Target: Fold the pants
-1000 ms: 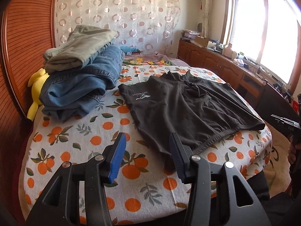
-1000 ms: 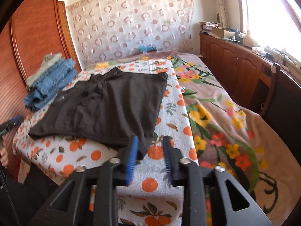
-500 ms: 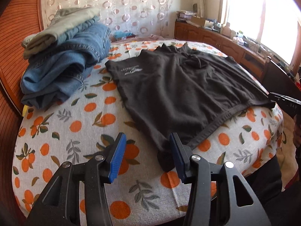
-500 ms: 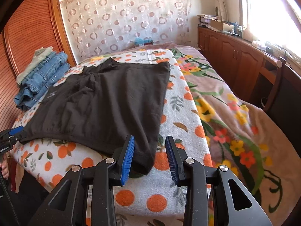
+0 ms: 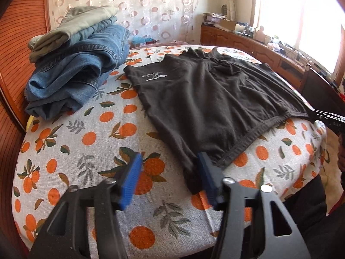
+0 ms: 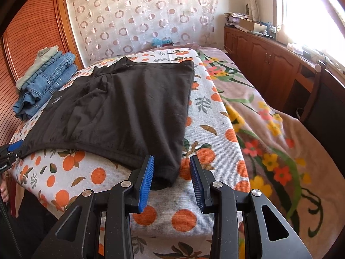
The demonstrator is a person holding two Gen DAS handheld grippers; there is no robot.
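Observation:
Dark pants [image 5: 204, 99] lie spread flat on the orange-print bed cover [image 5: 86, 142], waistband toward me. My left gripper [image 5: 170, 177] hovers low over their near left corner; its jaws are opening, and the corner lies between the pads beside the right one, not pinched. In the right wrist view the pants [image 6: 120, 112] reach the bed's near edge. There my right gripper [image 6: 172, 179] straddles the near right corner with its pads apart, the cloth next to the left pad. Each gripper's tip also shows at the other view's edge.
A stack of folded jeans and khaki pants [image 5: 75, 73] sits at the back left by the wooden headboard [image 5: 13, 54]. A floral blanket [image 6: 269, 118] covers the bed's right side. Wooden cabinets [image 6: 269, 64] and a dark chair [image 6: 323, 99] line the window wall.
Both grippers have sunk closer to the pants' near corners. The left jaws stand wider than before; the right jaws look unchanged. The pants have not moved.

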